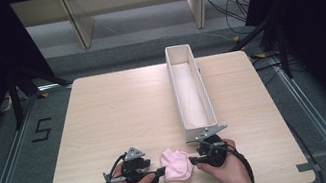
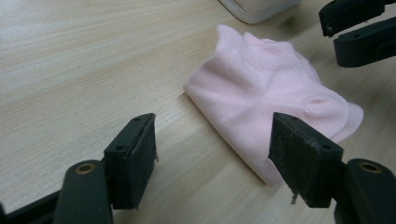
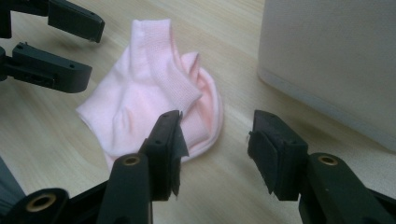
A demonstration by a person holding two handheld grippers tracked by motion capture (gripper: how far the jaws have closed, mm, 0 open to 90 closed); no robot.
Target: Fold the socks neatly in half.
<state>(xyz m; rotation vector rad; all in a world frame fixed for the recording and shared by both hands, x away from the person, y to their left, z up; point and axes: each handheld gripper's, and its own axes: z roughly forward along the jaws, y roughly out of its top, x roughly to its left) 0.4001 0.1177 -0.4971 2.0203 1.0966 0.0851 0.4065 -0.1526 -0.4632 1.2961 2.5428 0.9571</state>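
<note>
A big wooden table [image 1: 105, 122] holds a long white box [image 1: 190, 91]. Near the front edge lies a crumpled pink sock [image 1: 176, 165], just in front of the box's near end. The left gripper [image 1: 159, 174] and the right gripper [image 1: 192, 159] sit on each side of it, both open, holding nothing.

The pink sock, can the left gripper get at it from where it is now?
Probably yes. The left gripper is open and aimed at the sock, which lies flat on the table just ahead of it. Nothing lies between them; the right gripper waits on the far side.
</note>
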